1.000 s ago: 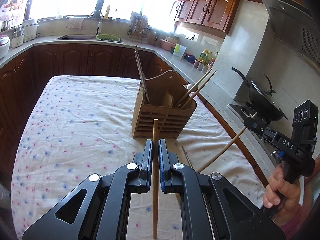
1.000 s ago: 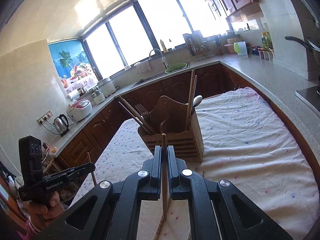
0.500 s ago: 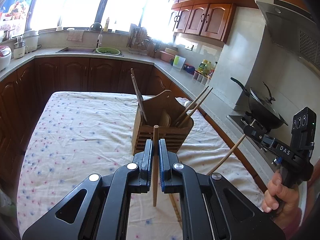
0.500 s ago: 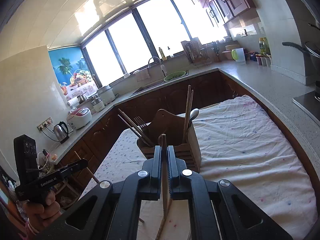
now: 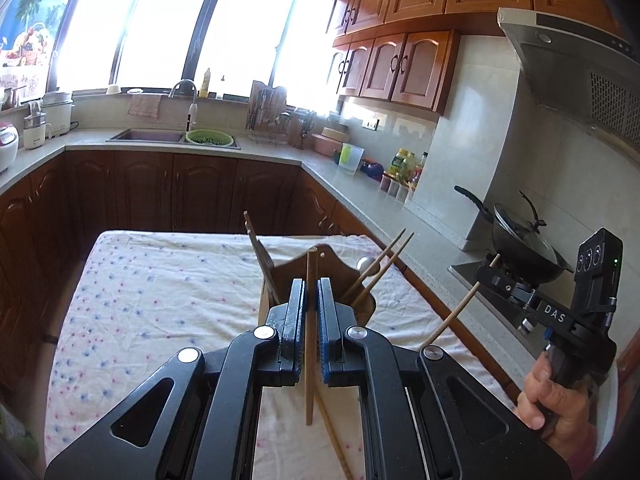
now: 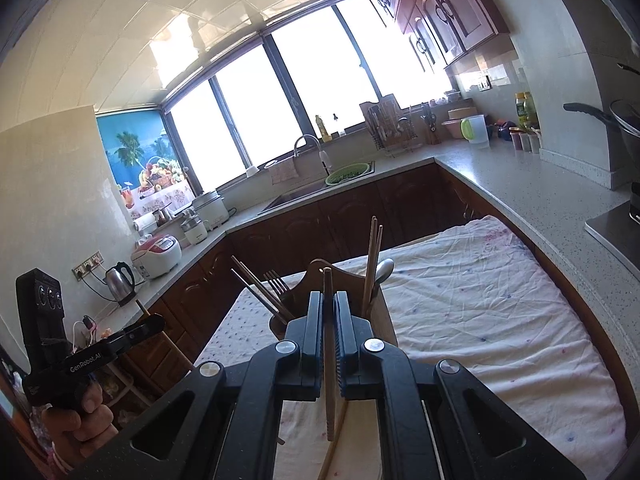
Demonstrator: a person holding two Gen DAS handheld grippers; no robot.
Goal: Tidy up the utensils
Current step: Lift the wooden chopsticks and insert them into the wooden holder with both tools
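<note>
Both grippers have risen and closed in on the wooden utensil holder (image 5: 320,276) since a second ago, so that it now sits partly hidden behind the fingers in each wrist view instead of standing clear ahead of them. Seen from its own camera, the left gripper (image 5: 311,292) has its fingers narrowed onto a single chopstick (image 5: 309,336), which stands roughly upright between the blue pads, its top poking above the fingertips and its lower end hanging above the flowered tablecloth (image 5: 160,292). The right gripper (image 6: 329,308) likewise pinches one chopstick (image 6: 329,360), held near vertical with its tip just above the fingertips. In the left view the right gripper (image 5: 490,270) appears at the far right, gripped by the person's hand (image 5: 556,396), its chopstick slanting down and to the left. In the right view the left gripper (image 6: 154,324) shows at the near left. The holder (image 6: 320,276) stands on the cloth-covered table, with a dark pair of chopsticks (image 6: 256,286) and a fork (image 6: 276,280) leaning out on its left side and a lighter pair (image 6: 374,256) and a spoon (image 6: 384,268) on its right. Another loose chopstick (image 5: 332,436) lies on the cloth below the left gripper.
</note>
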